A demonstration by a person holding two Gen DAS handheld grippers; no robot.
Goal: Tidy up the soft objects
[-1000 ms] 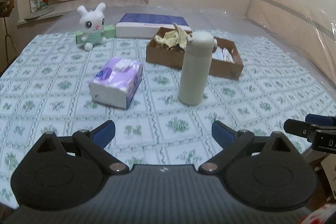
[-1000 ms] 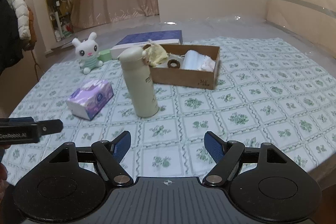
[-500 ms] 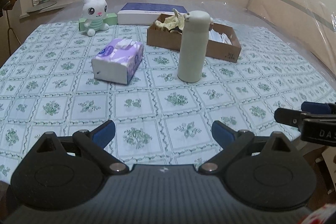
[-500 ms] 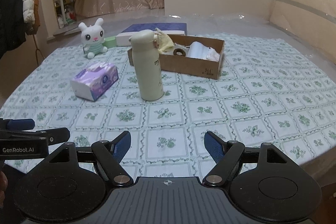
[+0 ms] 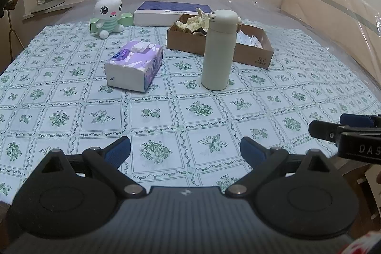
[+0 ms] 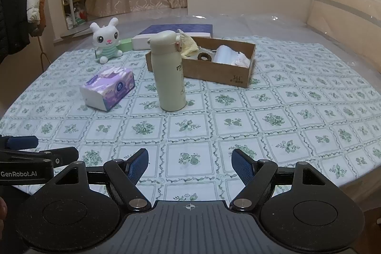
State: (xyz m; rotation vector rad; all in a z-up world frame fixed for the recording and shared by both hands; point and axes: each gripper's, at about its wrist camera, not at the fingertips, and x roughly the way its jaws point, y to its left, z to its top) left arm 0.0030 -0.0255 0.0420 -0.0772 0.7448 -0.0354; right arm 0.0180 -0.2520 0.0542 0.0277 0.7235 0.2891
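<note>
From the left wrist view, my left gripper (image 5: 185,148) hung at the bottom of the frame, blue pads wide apart and holding nothing, I judged so as to survey before choosing. The plush rabbit (image 5: 107,12) sat upright at upper left, white with a striped green belly.

From the right wrist view, my right gripper (image 6: 190,163) likewise gaped, unloaded. The purple tissue pack (image 6: 107,88) lay left of centre, beside the cream flask (image 6: 169,70) fronting the cardboard box (image 6: 221,73).
</note>
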